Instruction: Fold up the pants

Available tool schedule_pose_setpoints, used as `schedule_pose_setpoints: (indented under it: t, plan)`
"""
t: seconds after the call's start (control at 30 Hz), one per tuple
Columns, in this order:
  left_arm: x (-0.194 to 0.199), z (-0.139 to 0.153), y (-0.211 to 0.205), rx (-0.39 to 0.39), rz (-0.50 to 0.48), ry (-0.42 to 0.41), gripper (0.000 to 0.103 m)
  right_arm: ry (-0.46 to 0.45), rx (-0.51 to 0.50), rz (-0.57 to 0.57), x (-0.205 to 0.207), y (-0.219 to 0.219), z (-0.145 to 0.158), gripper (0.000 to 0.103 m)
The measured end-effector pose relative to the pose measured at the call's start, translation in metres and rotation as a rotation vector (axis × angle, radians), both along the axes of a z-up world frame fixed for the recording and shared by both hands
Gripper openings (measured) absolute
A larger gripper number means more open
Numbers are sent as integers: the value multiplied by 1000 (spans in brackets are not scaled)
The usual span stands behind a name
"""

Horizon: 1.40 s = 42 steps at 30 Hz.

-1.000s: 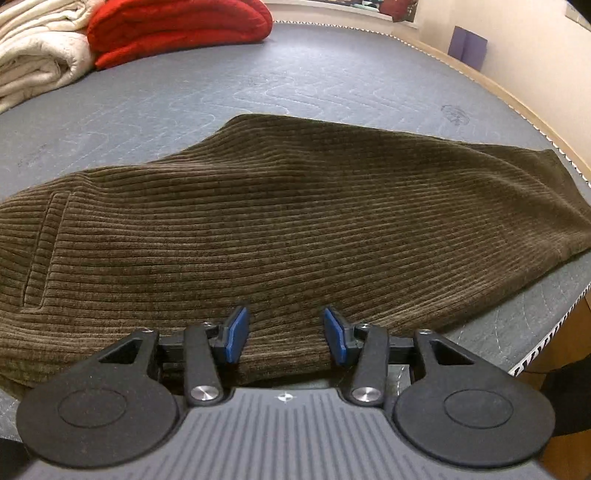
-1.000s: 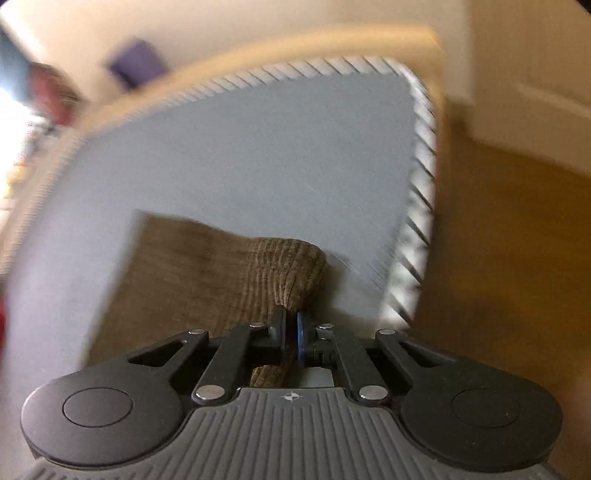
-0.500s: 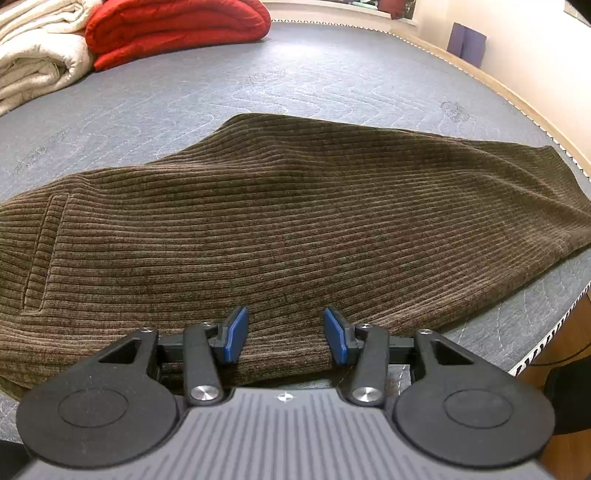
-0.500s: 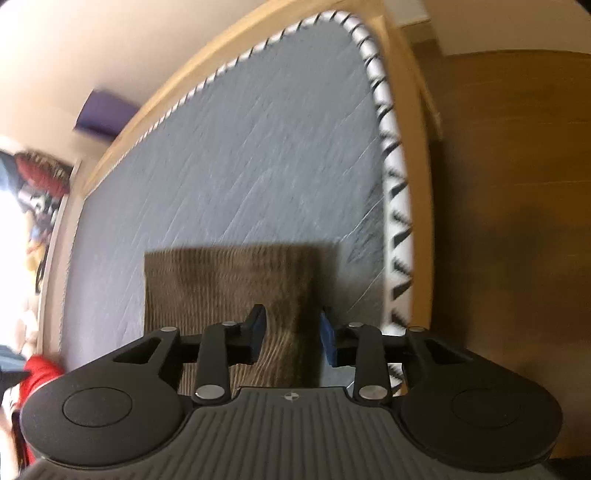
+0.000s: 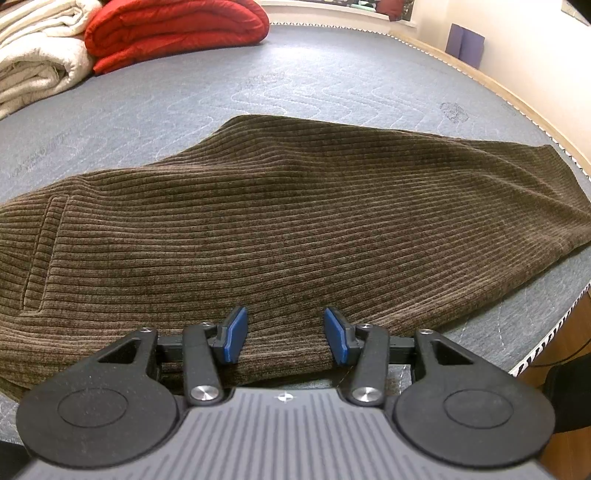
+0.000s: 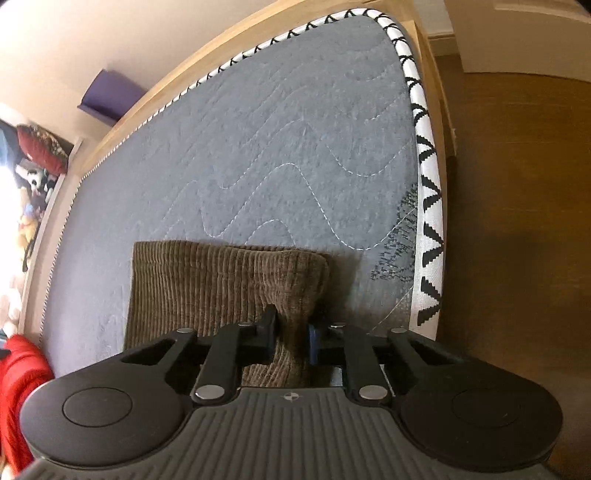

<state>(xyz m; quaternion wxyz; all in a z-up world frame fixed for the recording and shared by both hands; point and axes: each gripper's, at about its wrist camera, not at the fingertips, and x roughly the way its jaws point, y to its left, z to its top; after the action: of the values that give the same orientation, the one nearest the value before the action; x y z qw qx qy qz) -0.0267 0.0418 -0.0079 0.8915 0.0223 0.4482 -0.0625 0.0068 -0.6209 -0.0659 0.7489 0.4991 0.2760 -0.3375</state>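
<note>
Both tongs are working low over the bed: my left gripper is hanging with its blue pads spread wide over the near edge of the brown corduroy pants, gripping nothing, while my right gripper is sitting with its jaws partly closed around a raised bunch of the same pants at the hem end. I am judging that as a pinch, since the cloth is puckering up between the fingers. The pants are lying flat and lengthwise on the grey quilted mattress, legs apparently stacked one on the other, with the hem end near the mattress corner and its white zigzag piping. A red folded blanket and a cream folded blanket are sitting well apart at the far side. I am reading this as the start of the lengthwise fold: hem being gathered, waist end not yet secured. Next, I am expecting to need the left pads closing on the near edge, then the right lifting the hem cleanly and carrying it toward the waist without dragging the lower layer.
</note>
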Motion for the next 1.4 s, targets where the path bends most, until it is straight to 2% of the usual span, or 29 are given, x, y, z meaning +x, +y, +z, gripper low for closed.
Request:
schedule_pose_setpoints:
  t: [0.23,0.33,0.4,0.5,0.6,0.7,0.77,0.83,0.9,0.93,1.0,1.03,1.07,1.13,1.23,1.3,1.4]
  plan:
    - [1,1,2,-12,3,4,52,-10,-56,4,0,7,14,13]
    - [3,4,7,-39,16,11,52,-2,-168,65,11,22,42,12]
    - [4,7,12,-62,31,11,52,-14,-337,172,26,49,75,12]
    - [4,15,24,-93,69,-8,52,-62,-596,355,45,115,127,12]
    - [4,21,39,-140,113,-20,52,-123,-809,559,54,205,165,12]
    - [5,23,53,-169,151,-10,52,-219,-966,816,47,311,177,12]
    - [6,22,61,-188,171,2,52,-264,-1035,1029,35,381,165,12]
    - [6,22,69,-212,190,14,52,-260,-1005,1254,24,435,136,13]
    - [6,21,74,-237,207,30,53,-195,-953,1468,15,479,89,14]
    - [7,20,76,-251,217,39,53,-114,-890,1575,13,496,59,14]
    - [8,18,80,-275,231,52,55,70,-784,1716,11,518,14,15]
    - [8,19,82,-283,234,55,55,97,-797,1742,5,524,3,18]
    - [8,19,83,-286,235,56,56,79,-884,1746,-3,531,3,21]
    - [9,21,84,-291,231,54,58,71,-913,1785,-9,537,13,29]
    - [11,20,85,-294,231,58,59,-47,-756,1813,-17,514,37,30]
    - [13,19,84,-300,237,62,59,-84,-735,1795,-19,505,46,31]
    - [14,17,81,-294,239,66,59,-116,-714,1738,-6,506,54,40]
